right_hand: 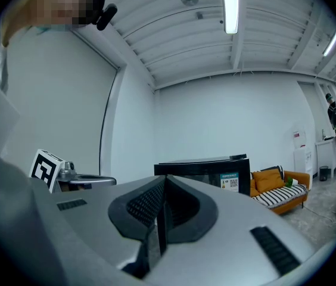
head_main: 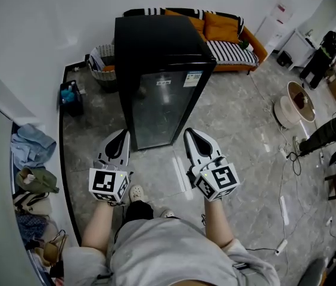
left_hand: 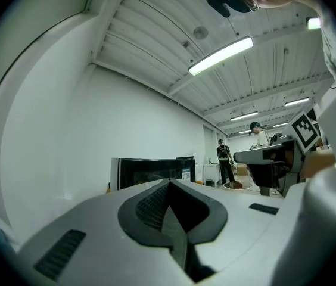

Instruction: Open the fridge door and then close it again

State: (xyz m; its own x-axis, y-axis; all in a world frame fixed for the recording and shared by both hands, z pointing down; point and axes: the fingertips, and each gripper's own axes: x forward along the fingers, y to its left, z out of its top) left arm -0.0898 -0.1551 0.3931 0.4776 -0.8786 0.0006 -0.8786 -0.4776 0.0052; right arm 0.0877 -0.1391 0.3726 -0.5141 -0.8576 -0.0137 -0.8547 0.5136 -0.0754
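**Item: upright black fridge, door shut, with two hand-held grippers before it**

1. Tall black box-shaped fridge [head_main: 162, 52] with a glossy glass-fronted door [head_main: 167, 109]. It stands on the grey marble-patterned tile floor [head_main: 239, 124], near the white wall and just in front of the person. Its long axis is vertical. The door faces the person and lies flush with the cabinet, closed. A small light label [head_main: 193, 78] sits at the door's upper corner, on the person's right. The fridge also shows in the left gripper view [left_hand: 150, 171] and the right gripper view [right_hand: 207, 170], upright and ahead of both tools.

2. Left gripper [head_main: 123, 136], white shell with black pads and a marker cube. Its jaws are pressed together with nothing between them [left_hand: 169, 185]. It is held level, pointing at the lower door and apart from it.

3. Right gripper [head_main: 190, 134], same make. Its jaws are likewise pressed together and empty [right_hand: 164, 182]. It is level, beside the left one, and clear of the door.

4. Orange sofa with striped seat cushion [head_main: 230, 37], behind the fridge against the wall.

5. Woven basket [head_main: 101, 67], just beside the fridge on the person's left.
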